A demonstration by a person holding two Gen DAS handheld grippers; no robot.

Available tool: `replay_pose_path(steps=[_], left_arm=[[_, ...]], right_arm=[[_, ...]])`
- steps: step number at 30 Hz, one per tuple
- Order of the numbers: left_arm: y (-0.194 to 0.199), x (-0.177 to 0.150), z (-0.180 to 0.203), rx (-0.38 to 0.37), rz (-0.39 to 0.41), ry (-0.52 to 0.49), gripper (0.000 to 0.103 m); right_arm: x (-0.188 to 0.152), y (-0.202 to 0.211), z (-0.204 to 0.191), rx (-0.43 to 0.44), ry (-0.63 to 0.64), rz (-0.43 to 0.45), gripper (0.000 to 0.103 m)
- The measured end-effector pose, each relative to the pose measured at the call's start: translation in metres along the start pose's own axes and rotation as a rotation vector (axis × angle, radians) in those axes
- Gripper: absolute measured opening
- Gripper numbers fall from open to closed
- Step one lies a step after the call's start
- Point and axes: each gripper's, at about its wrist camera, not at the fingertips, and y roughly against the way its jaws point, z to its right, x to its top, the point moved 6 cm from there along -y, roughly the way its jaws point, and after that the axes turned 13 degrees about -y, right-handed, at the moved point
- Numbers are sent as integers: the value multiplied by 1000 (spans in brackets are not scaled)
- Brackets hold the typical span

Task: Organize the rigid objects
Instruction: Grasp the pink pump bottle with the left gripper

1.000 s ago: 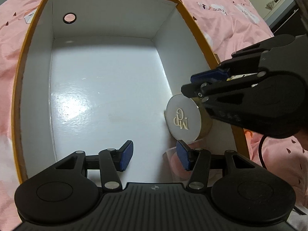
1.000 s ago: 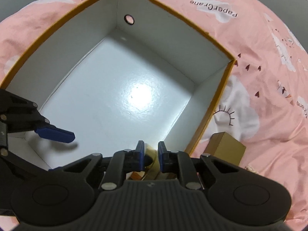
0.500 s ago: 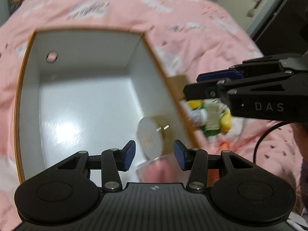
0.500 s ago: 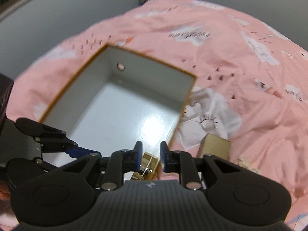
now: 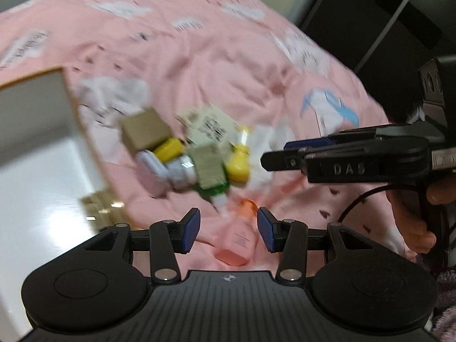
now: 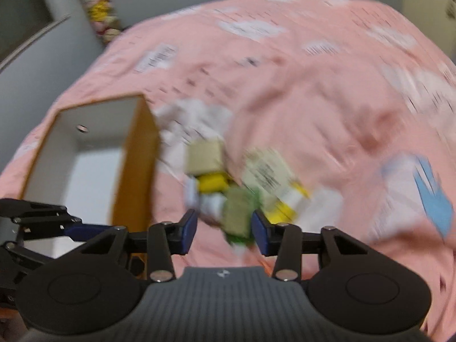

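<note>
A blurred pile of small rigid things lies on the pink bedspread: a tan box (image 5: 145,131), a white labelled box (image 5: 213,126), yellow pieces (image 5: 238,165) and a green bottle (image 5: 212,189). A pink bottle (image 5: 238,236) lies on the cover under my left gripper (image 5: 228,229), which is open and touches nothing. My right gripper (image 6: 224,232) hangs over the pile with its jaws opening; a tan-and-green item (image 6: 238,219) shows between the pads, untouched. The white box with an orange rim (image 6: 94,122) sits to the left, with a gold tin (image 5: 99,202) inside.
The right gripper (image 5: 273,156) shows side-on at the right of the left wrist view, with a person's hand (image 5: 413,228) on its handle. Grey wall and dark furniture (image 5: 399,14) stand beyond the bed. Soft toys (image 6: 99,14) sit at the far edge.
Both grippers swung right, away from the white box to the pile on the bedspread. The right gripper let go of the gold tin, which stays in the box, and its jaws widened.
</note>
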Motion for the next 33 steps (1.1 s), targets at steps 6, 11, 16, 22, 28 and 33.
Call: replay_pose_path(steps=[6, 11, 16, 22, 28, 33], left_arm=[[-50, -3, 28, 44, -99, -92, 54], [-74, -5, 36, 56, -162, -154, 54], [-93, -9, 39, 49, -222, -163, 55], [-113, -21, 42, 54, -281, -193, 61], [-133, -29, 42, 107, -324, -213, 49], [-128, -33, 41, 128, -266, -170, 49]], right_arm=[[-32, -16, 43, -112, -1, -4, 32], [-47, -30, 64, -96, -43, -38, 32], [-55, -45, 82, -54, -123, -69, 31], [-58, -51, 85, -20, -145, -76, 32], [-59, -54, 85, -10, -149, -82, 32], [-58, -54, 83, -12, -141, -80, 32]])
